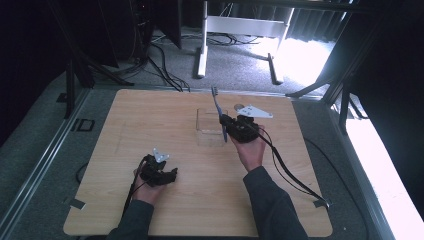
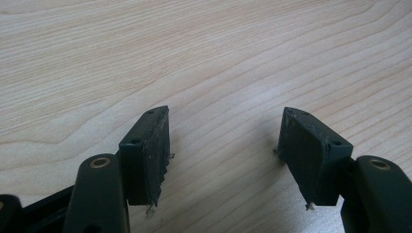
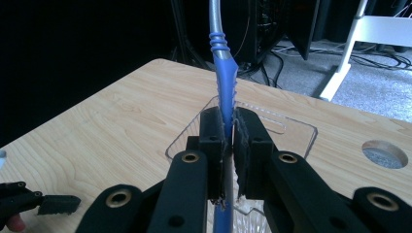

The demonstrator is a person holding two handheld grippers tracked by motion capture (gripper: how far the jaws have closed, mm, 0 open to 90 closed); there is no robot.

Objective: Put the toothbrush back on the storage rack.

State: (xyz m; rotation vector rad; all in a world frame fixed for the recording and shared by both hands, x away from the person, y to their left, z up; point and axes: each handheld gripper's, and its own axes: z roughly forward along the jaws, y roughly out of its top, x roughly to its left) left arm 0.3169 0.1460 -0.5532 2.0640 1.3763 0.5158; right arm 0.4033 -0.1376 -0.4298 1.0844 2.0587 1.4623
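High view looks down on a light wooden table (image 1: 150, 125) with a person's two forearms coming in from the bottom edge, each hand holding a black gripper. The right gripper (image 1: 226, 121) sits over the far middle of the table, its jaws closed tight on a blue toothbrush (image 1: 220, 116). The toothbrush stands nearly upright, with its head pointing toward the far edge of the table and its lower end reaching down beside a clear plastic box (image 1: 209, 131). A grey plate (image 1: 255, 111) rides on top of this gripper, and a cable (image 1: 287, 170) trails back from it across the table toward the near right corner.

The right gripper view shows the right gripper (image 3: 228, 141) pinching the blue handle of the toothbrush (image 3: 224, 82) between its pads, with the handle turning grey higher up. The clear plastic box (image 3: 291, 128) lies right behind and below the jaws, open at the top. A round hole (image 3: 385, 154) is cut into the table to the right.

The left gripper (image 1: 173, 173) rests low over the near left part of the table, well apart from the box. In the left gripper view, the left gripper (image 2: 223, 141) has its jaws spread wide with bare wood grain between them, gripping nothing.
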